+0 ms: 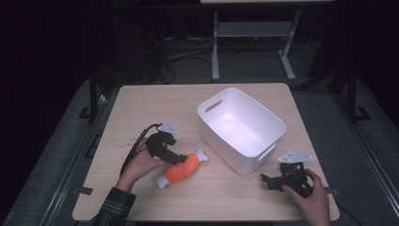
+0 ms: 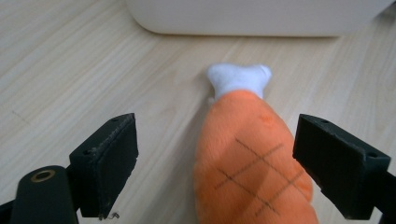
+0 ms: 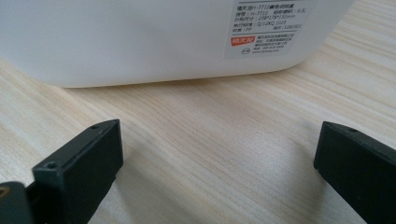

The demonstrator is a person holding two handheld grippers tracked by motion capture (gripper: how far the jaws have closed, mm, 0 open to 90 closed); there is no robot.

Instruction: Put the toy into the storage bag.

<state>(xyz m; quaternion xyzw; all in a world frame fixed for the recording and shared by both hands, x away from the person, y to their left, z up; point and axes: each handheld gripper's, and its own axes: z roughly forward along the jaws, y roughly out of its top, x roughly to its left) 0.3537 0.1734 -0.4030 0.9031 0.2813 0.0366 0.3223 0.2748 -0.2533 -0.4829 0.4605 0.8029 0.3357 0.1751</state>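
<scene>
The left claw (image 2: 215,163) stands wide, its two black jaws straddling the orange plush drumstick toy with white bone ends (image 2: 252,158); in the left gripper view the toy lies between the jaws, nearer the right one, and I cannot tell whether either pad touches it. In the high view the left claw (image 1: 175,157) sits at the toy's (image 1: 182,169) 10 o'clock end, the toy lying flat on the light wooden table (image 1: 141,108) with its long axis running from 8 o'clock to 2 o'clock. At the toy's 2 o'clock, near but apart, stands the white rectangular plastic bin with cut-out handles (image 1: 270,143). The right claw (image 1: 272,181) rests low at the bin's 5 o'clock, also spread wide, gripping nothing; the right gripper view shows its jaws over bare table facing the bin's labelled wall (image 3: 140,42).
</scene>
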